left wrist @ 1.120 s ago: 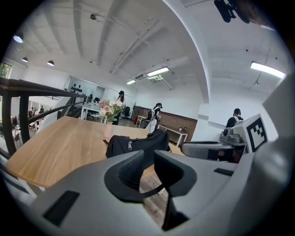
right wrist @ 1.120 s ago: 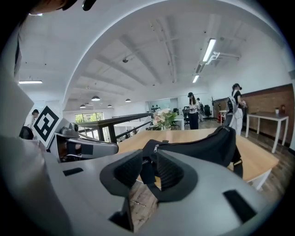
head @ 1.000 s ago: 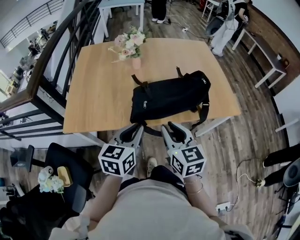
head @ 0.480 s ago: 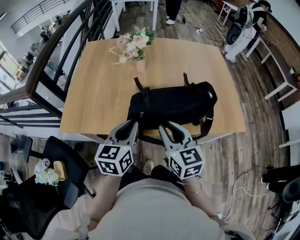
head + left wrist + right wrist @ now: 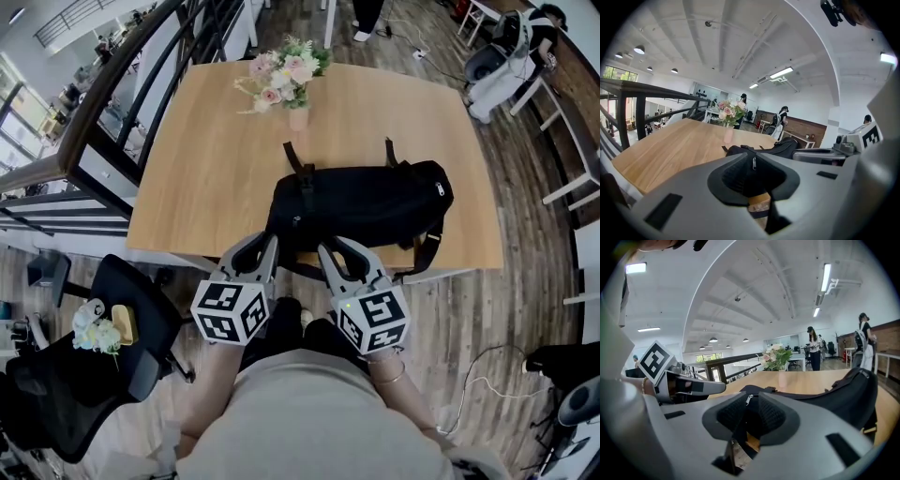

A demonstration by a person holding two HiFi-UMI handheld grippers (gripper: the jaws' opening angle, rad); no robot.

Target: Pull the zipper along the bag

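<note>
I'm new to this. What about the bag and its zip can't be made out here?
- Whether the black bag is zipped open or shut: head view, too small and dark to tell.
- Part of the bag's near edge: head view, hidden behind the left tool and right tool.
- Bag's near end: left gripper view, covered by that tool's jaws, except the zipper pull.

We see flowers point(image 5: 286, 73) in a vase point(image 5: 298, 118) at our wooden table's point(image 5: 202, 169) far edge, a railing point(image 5: 98, 117) left, and a black chair point(image 5: 141, 314) below.
</note>
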